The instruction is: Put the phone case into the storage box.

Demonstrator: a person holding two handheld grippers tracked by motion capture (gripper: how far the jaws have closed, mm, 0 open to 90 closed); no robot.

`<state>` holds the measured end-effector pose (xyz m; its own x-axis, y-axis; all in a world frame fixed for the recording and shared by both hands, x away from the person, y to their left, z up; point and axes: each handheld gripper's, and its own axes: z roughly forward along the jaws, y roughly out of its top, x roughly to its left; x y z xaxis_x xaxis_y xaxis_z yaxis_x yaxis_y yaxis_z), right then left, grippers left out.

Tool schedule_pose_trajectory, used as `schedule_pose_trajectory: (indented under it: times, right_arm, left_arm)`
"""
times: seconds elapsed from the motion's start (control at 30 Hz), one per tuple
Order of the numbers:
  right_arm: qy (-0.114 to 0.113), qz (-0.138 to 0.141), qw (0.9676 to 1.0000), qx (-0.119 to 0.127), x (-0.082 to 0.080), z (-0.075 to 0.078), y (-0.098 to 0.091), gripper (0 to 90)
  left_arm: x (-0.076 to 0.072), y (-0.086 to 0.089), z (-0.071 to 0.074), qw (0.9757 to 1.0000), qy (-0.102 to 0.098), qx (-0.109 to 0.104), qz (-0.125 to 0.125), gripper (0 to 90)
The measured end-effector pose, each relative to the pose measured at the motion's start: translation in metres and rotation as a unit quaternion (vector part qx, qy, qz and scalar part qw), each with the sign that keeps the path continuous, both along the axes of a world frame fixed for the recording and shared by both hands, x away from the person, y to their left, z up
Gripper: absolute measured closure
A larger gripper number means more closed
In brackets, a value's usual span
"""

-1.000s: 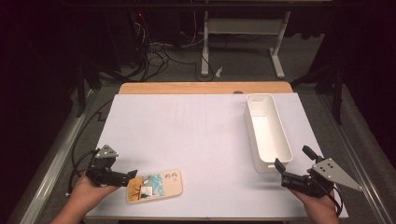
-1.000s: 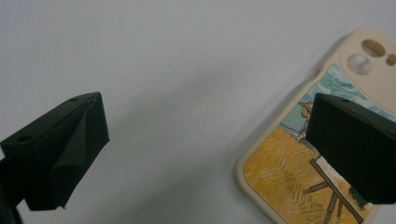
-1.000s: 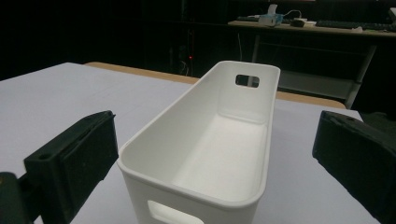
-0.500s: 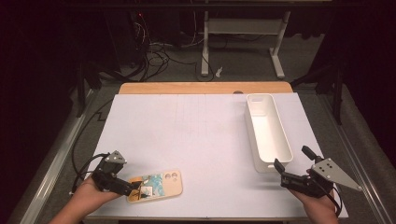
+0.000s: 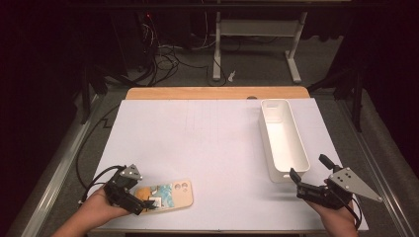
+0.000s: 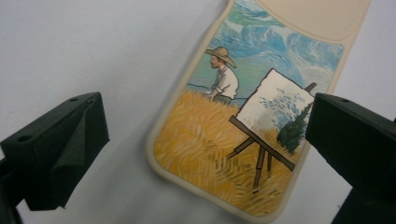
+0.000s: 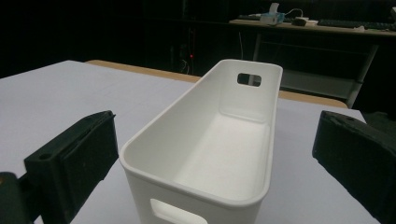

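A phone case with a painted field, a man in a hat and an easel lies flat at the table's front left. My left gripper is open and tilted down over its near end. In the left gripper view the case lies between the jaws of the left gripper, which stand wide on either side without touching it. A long white bin stands empty at the right. My right gripper is open just in front of its near end. The right gripper view looks along the bin, with the right gripper spread wider than it.
A white sheet covers the table, with a wooden strip bare along the far edge. Beyond the table are a dark floor, cables and a desk frame. Metal rails run along both sides.
My left gripper has moved right and tipped down, so its jaws now straddle the near end of the phone case. The case, the bin and the right gripper have stayed put.
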<state>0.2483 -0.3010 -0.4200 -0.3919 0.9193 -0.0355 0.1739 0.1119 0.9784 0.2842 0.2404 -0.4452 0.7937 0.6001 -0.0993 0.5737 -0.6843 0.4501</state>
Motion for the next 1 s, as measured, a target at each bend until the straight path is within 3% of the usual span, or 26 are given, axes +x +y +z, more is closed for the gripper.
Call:
schedule_pose_trajectory:
  times: [0.33, 0.77, 1.0]
  right_arm:
    - [0.001, 0.0, 1.0, -0.002, 0.0, 0.0, 0.0, 0.7]
    - [0.001, 0.003, 1.0, -0.003, 0.0, -0.001, 0.001, 0.7]
    - [0.002, 0.004, 1.0, -0.004, 0.001, -0.001, 0.002, 0.7]
  left_arm:
    - [-0.002, -0.008, 0.001, 0.9995, -0.004, 0.0, -0.033, 0.7]
    - [0.0, -0.014, 0.001, 0.9986, -0.008, 0.007, -0.052, 0.7]
    - [-0.003, -0.016, -0.002, 0.9966, -0.013, 0.007, -0.081, 0.7]
